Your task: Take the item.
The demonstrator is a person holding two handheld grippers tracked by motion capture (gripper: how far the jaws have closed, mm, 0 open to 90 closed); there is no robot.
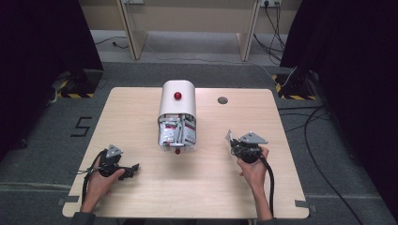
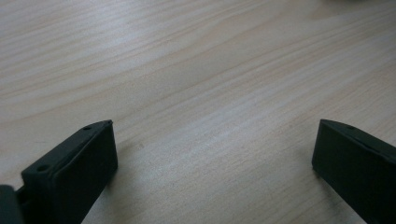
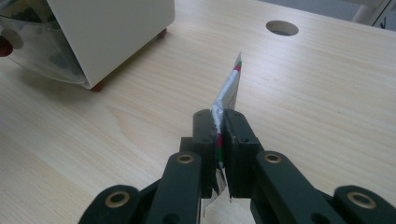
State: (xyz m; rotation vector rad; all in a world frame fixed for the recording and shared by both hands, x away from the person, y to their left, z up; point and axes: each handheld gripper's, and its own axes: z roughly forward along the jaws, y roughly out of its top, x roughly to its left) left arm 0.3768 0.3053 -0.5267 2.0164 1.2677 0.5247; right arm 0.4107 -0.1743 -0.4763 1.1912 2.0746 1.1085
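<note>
A white rounded container [image 1: 176, 105] with a red knob [image 1: 177, 95] lies on the wooden table [image 1: 141, 187]; its clear front shows several silver and red packets [image 1: 176, 131]. Its white side [image 3: 112, 32] fills the top left of the right gripper view. My right gripper [image 3: 219, 119] is shut on a thin silver packet [image 3: 229, 88] with red and green edging, held edge-up above the table right of the container; from above, this right gripper [image 1: 234, 143] sits at the right. My left gripper [image 1: 133, 168] lies low at the front left, its jaws wide open over bare wood, black fingers [image 2: 79, 168] apart.
A round cable hole [image 1: 222, 100] sits in the table behind the right gripper, also seen as a hole [image 3: 282, 28]. Black curtains flank the table, and cables run over the floor at the right.
</note>
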